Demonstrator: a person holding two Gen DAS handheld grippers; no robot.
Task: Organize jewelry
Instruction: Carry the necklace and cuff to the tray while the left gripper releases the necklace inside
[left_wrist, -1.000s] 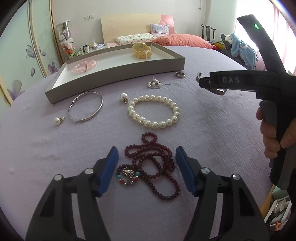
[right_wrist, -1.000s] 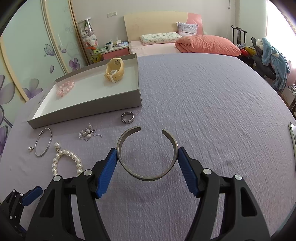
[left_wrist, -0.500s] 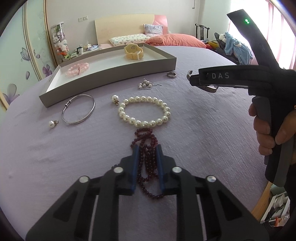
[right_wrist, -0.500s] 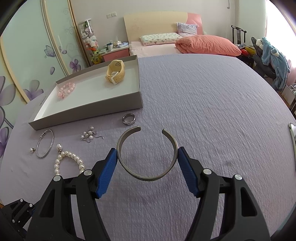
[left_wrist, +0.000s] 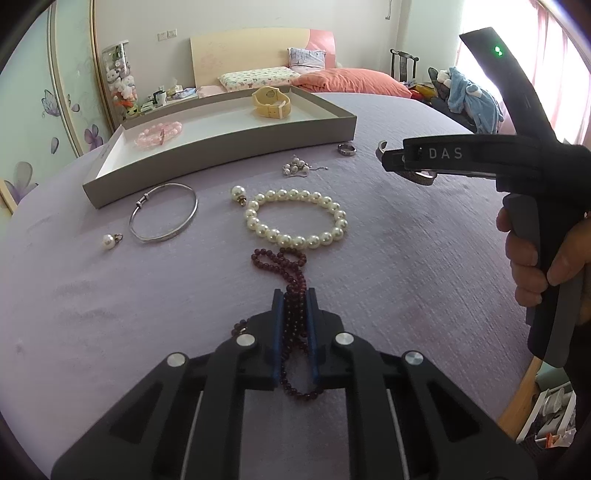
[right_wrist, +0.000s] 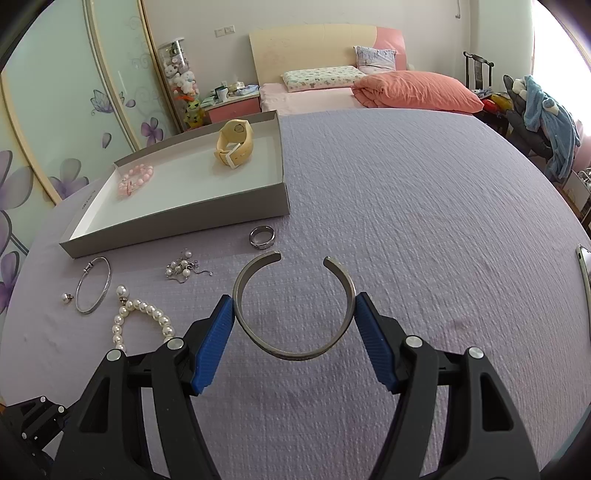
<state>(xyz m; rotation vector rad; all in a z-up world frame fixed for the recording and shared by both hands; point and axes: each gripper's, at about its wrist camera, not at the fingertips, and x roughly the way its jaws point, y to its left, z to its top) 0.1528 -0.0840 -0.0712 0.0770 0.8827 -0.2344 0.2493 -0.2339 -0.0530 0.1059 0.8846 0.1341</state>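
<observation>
Left gripper (left_wrist: 294, 295) pinches the limp garnet bead necklace (left_wrist: 291, 291) on the tablecloth (slack strands will dangle); right gripper (right_wrist: 294, 317) clasps the stiff, springy silver cuff bangle (right_wrist: 293, 306) by its sides

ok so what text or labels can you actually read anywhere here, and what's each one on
"DAS": white letters on the side of the right gripper, seen from the left wrist view.
Small dark print on the outer wall of the jewelry box, near its left corner: too small and blurred to read.
The yellow watch face shows a faint mark, not legible.
Nothing else readable in either view.
</observation>
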